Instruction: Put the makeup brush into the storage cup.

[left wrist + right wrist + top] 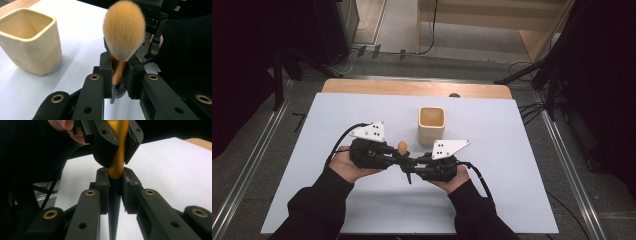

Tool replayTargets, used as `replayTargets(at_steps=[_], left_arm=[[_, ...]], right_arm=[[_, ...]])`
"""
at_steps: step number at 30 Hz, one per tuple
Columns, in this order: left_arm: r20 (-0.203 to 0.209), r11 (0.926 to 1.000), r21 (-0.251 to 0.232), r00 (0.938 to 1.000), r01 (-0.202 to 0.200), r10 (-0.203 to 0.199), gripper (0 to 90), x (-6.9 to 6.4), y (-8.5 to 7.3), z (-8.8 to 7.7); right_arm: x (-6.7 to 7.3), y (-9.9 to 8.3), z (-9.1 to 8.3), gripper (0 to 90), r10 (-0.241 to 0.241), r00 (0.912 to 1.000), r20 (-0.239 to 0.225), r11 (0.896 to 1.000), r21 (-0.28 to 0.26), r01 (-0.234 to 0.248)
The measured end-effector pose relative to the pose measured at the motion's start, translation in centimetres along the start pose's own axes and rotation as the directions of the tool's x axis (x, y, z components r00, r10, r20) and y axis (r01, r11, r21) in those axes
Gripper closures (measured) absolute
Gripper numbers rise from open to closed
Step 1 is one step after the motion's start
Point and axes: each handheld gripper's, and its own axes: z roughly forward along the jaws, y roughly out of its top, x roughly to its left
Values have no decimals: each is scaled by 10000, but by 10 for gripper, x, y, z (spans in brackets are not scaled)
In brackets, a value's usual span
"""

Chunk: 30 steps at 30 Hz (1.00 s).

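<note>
- While both grippers meet at lower centre of the high view, the left gripper [398, 156] clamps the brush [119, 65] on its orange ferrule, bristles up.
- Right gripper [115, 185] pinches the same brush lower, where orange meets black handle.
- Cup [431, 125] stands just above them, on the table [512, 190].

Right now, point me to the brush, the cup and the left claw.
brush [124, 30]: left gripper view, on the orange bristle head.
cup [431, 131]: high view, on its front wall.
left claw [120, 72]: left gripper view, between the fingertips, closed on the brush's orange ferrule.
</note>
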Motion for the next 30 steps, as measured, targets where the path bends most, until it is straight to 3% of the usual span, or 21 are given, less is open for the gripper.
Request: replayTargets(at_steps=[3, 4, 5, 7, 10, 14, 17, 21, 26, 30], left_arm=[[-21, 10000, -57, 10000, -34, 34, 771, 0, -1, 0], [-75, 10000, -39, 10000, -14, 13, 730, 1, -1, 0], [-19, 9998, -125, 9999, 124, -124, 601, 2, -1, 1], [137, 9994, -292, 9997, 210, -206, 557, 3, -1, 0], [30, 9981, -607, 9999, 132, -131, 432, 4, -2, -2], [50, 9953, -948, 9998, 211, -207, 342, 7, -5, -5], [-115, 9938, -1108, 9999, -93, 81, 268, 7, -8, -6], [-446, 9904, -1254, 9976, -586, 534, 194, 6, -12, -8], [-585, 9873, -1562, 9981, -283, 194, 161, 10, -18, -13], [-803, 9877, -1529, 9966, -314, 193, 160, 9, -23, -15]], right_arm=[[0, 0, 0, 789, -107, 9999, 21, 9999, -3, 107], [0, 1, -1, 789, -117, 9999, 34, 9999, 5, 117], [0, 1, -2, 790, -68, 10000, -4, 10000, -55, 68], [0, 1, -2, 789, -40, 10000, 57, 10000, -32, 40], [-1, 1, -5, 790, -124, 9998, 151, 9999, -80, 125], [-3, 2, -8, 789, -86, 9996, 253, 9999, -108, 89], [-4, 2, -11, 790, -69, 9995, 312, 9999, -114, 73], [-5, 3, -15, 789, -66, 9990, 441, 9999, -123, 72], [-6, 1, -18, 789, 24, 9990, 452, 9999, -138, -18], [-7, 0, -20, 789, 76, 9987, 495, 9998, -163, -68]])
